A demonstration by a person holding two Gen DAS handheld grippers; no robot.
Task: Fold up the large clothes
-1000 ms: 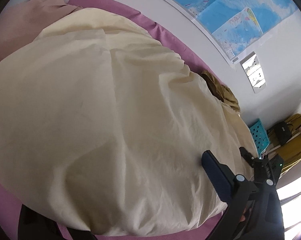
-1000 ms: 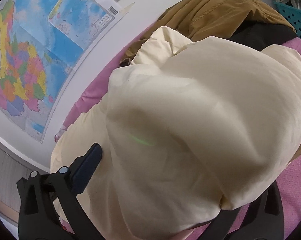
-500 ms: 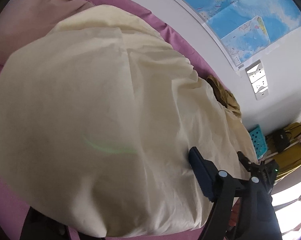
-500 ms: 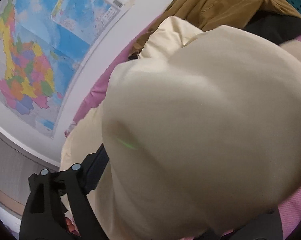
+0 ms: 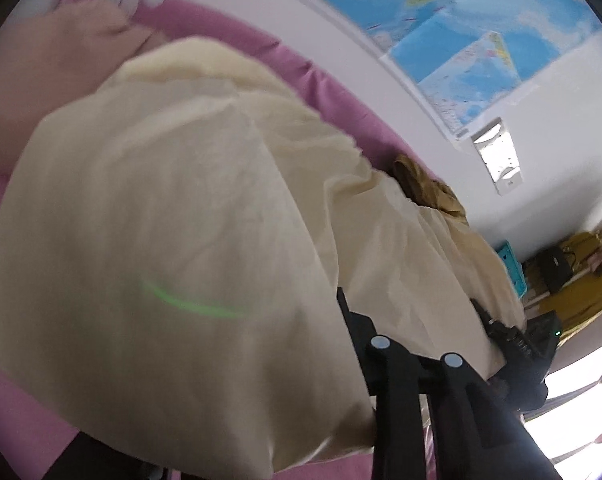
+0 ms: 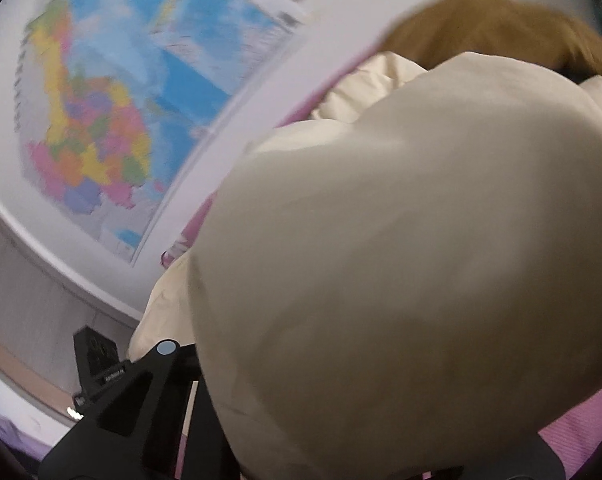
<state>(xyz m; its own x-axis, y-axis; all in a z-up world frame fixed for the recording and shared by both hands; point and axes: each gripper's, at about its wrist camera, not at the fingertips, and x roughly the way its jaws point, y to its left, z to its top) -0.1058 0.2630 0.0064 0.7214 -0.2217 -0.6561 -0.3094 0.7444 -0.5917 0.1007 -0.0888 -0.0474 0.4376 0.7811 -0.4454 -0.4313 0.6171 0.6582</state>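
Note:
A large cream garment (image 5: pixel 173 240) lies spread over the pink bed (image 5: pixel 333 92) and fills most of both views. My left gripper (image 5: pixel 261 424) is at its near edge. The jaws are closing with the cloth between them, and the one visible finger (image 5: pixel 355 328) presses into a bunched fold. The other finger is hidden under the fabric. My right gripper (image 6: pixel 341 440) is likewise closing on the cream garment (image 6: pixel 401 260), which bulges up close to the lens and hides its fingertips. In the left wrist view the right gripper (image 5: pixel 517 340) shows at the garment's right end.
A brown garment (image 5: pixel 433 192) (image 6: pixel 501 32) lies crumpled by the wall beyond the cream one. A pale pink pillow (image 5: pixel 61 80) sits at the bed's far left. Maps (image 6: pixel 121 120) hang on the wall. A teal basket (image 5: pixel 511 268) and yellow clothing (image 5: pixel 581 292) stand past the bed's end.
Both grippers' fingers have drawn in on the garment's edge. The right gripper has risen and tipped upward, lifting the cloth closer to its lens. The left one has stayed in place.

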